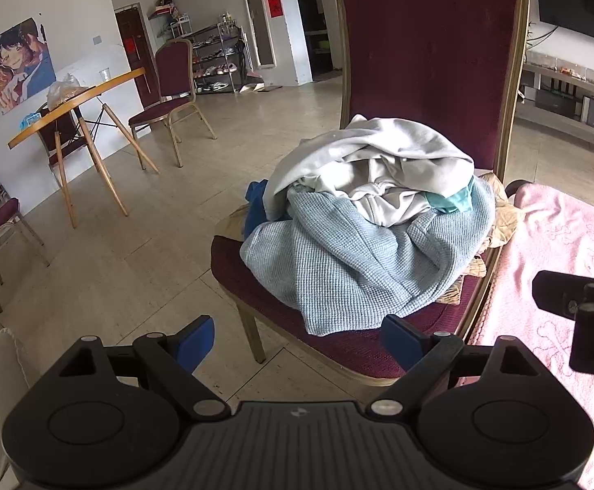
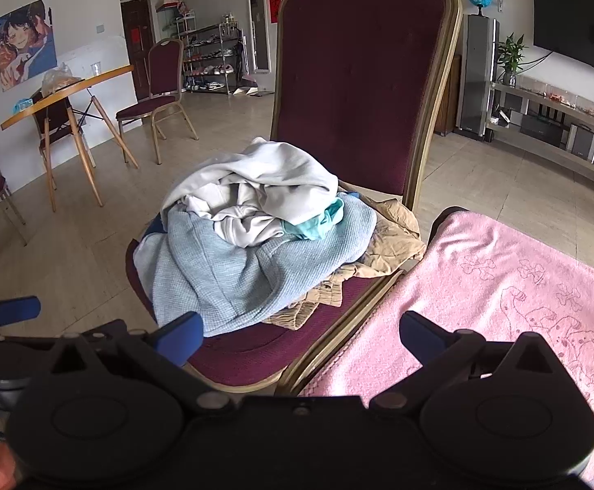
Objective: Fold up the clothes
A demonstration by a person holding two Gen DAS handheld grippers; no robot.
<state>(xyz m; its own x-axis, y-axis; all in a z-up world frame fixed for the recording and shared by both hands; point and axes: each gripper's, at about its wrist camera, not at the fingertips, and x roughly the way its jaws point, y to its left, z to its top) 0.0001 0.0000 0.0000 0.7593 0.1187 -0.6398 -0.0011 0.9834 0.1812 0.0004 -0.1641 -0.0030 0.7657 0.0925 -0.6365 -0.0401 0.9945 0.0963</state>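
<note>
A heap of clothes lies on the seat of a maroon chair (image 1: 432, 41) (image 2: 362, 73). On top is a pale grey garment (image 1: 378, 155) (image 2: 268, 179), under it a light blue waffle-knit one (image 1: 358, 261) (image 2: 223, 269), with a teal piece (image 2: 321, 220) and a tan garment (image 2: 395, 237) at the right. My left gripper (image 1: 299, 341) hangs open in front of the seat's near edge, nothing between its blue fingers. My right gripper (image 2: 301, 337) is open too, above the seat's right corner and short of the heap. Its black body shows at the right edge of the left wrist view.
A pink towel (image 1: 562, 253) (image 2: 501, 294) covers a surface right of the chair. A wooden table (image 1: 76, 102) and other maroon chairs (image 1: 174, 85) stand at the left over tiled floor. A low shelf unit (image 2: 562, 122) runs along the right wall.
</note>
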